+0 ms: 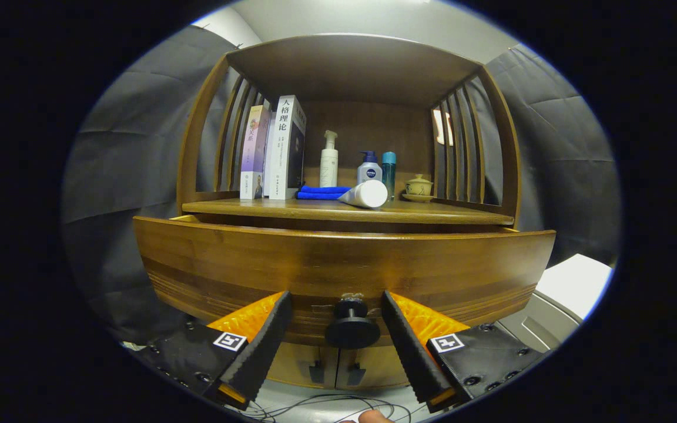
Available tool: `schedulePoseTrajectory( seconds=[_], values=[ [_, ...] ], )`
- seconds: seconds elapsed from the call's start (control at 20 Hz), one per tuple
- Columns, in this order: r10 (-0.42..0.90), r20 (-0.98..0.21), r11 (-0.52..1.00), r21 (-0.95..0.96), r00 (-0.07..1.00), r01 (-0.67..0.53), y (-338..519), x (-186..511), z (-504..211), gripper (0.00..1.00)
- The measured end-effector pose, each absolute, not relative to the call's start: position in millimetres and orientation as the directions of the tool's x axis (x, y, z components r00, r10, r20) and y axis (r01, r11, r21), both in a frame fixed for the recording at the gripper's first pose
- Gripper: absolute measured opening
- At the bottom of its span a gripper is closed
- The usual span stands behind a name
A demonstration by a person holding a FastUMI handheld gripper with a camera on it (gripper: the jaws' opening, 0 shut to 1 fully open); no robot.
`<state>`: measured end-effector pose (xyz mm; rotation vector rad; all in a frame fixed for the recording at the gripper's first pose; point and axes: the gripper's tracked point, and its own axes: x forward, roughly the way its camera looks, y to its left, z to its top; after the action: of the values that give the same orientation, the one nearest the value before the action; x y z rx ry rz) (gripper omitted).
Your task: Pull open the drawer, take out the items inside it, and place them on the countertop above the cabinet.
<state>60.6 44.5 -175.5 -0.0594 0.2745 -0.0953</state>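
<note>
Books (pixel 274 150): upright at the upper left of the frame, on the countertop (pixel 291 210) above the drawer.
Blue cloth (pixel 322 192): folded flat, just right of the books.
White tube (pixel 365 194): lying on its side at centre, touching the cloth's right end.
Bottles (pixel 369 167): three stand behind the tube; a lidded cup (pixel 419 187) sits to their right.
Drawer front (pixel 344 267): across the middle of the frame, already out a little from the cabinet; I cannot see its contents.
Knob (pixel 352 325): lower centre, between my fingers.
My gripper (pixel 338 312): spread, fingers either side of the knob, neither touching it.
Risk: if I pinch off-centre, the round knob may slip out, I judge; yanking could jolt the bottles.
</note>
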Motion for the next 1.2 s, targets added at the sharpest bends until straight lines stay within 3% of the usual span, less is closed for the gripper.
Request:
schedulePoseTrajectory(
  seconds=[0.95,1.2],
  values=[
    [-0.125,-0.283,0.99,-0.102,0.951,0.1,43,66,-178,0.98],
    [-0.101,-0.222,0.988,-0.137,0.97,0.072,52,65,-163,0.97]
  ],
)
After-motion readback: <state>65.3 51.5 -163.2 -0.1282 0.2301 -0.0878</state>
